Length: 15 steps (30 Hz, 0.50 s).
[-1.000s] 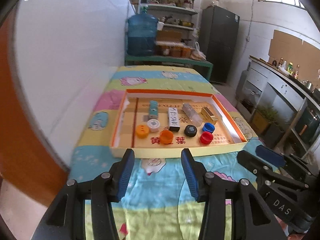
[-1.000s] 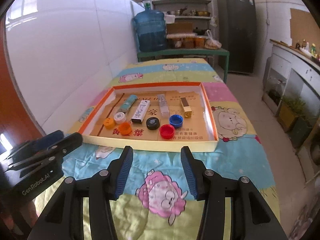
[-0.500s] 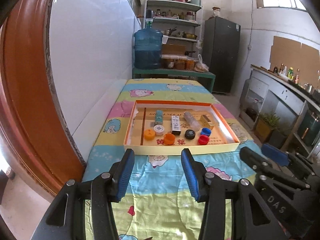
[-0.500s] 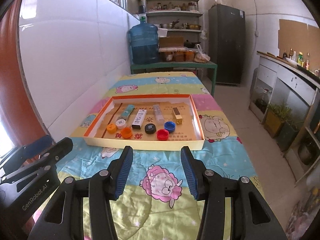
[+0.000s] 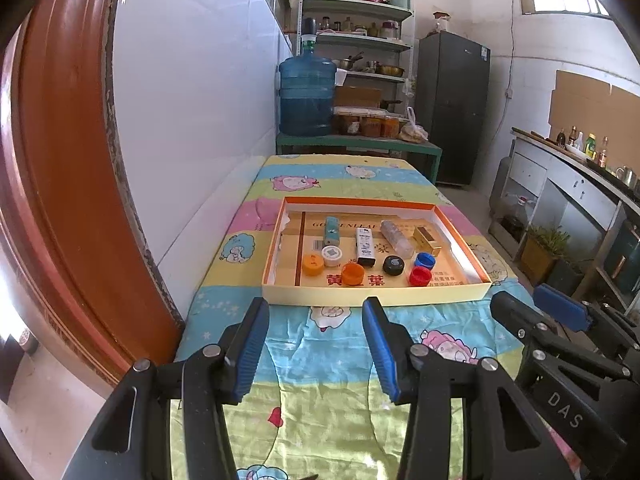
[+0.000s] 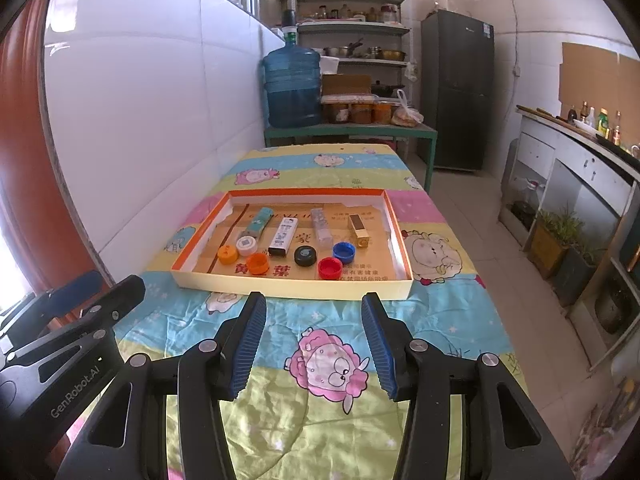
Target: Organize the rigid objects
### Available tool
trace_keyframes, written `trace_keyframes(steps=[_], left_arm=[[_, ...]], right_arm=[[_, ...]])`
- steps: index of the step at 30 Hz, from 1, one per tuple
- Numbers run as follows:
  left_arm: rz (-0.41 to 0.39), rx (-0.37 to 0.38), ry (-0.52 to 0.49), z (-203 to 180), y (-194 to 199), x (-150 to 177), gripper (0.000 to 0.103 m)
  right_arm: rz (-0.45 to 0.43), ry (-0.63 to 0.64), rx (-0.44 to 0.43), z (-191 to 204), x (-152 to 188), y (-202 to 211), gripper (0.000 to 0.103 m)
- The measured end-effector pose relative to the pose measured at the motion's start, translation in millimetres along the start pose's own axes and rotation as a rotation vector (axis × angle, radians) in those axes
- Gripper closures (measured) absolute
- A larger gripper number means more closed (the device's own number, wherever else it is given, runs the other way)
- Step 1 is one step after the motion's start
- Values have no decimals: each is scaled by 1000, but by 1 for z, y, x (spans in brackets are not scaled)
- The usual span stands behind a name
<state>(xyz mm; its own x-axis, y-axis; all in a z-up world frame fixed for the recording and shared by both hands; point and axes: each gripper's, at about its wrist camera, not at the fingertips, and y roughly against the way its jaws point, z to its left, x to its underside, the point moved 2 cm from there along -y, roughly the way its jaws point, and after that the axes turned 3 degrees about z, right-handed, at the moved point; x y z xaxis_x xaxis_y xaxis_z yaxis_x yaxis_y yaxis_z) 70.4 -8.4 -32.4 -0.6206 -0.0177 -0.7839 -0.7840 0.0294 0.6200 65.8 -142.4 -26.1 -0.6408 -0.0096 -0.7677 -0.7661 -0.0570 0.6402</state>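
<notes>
Both grippers empty, jaws apart: left gripper (image 5: pixel 314 344), right gripper (image 6: pixel 313 342), both hanging over the patterned cloth near the shallow cardboard tray (image 5: pixel 376 294), well short of it.

Tray sits mid-counter and holds bottle caps in the near row: orange cap (image 5: pixel 353 273), black cap (image 5: pixel 393 265), red cap (image 5: pixel 420 275), blue cap (image 5: pixel 424 259). Small boxes lie behind them; white box (image 5: pixel 365 244), gold box (image 5: pixel 427 239).

Judgement: all light, stiff, not fragile. Caps smooth and low, so pinch across the rim. Boxes: take across the narrow sides.
</notes>
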Motion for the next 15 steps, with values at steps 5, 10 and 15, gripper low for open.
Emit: trace_keyframes(steps=[5, 10, 15], left_arm=[[1, -2, -2, 0, 0, 0, 55], [3, -3, -2, 0, 0, 0, 55], [0, -7, -2, 1, -1, -1, 55]], right_arm=[[0, -2, 0, 0, 0, 0, 52], [0, -2, 0, 0, 0, 0, 52], [0, -1, 0, 0, 0, 0, 52]])
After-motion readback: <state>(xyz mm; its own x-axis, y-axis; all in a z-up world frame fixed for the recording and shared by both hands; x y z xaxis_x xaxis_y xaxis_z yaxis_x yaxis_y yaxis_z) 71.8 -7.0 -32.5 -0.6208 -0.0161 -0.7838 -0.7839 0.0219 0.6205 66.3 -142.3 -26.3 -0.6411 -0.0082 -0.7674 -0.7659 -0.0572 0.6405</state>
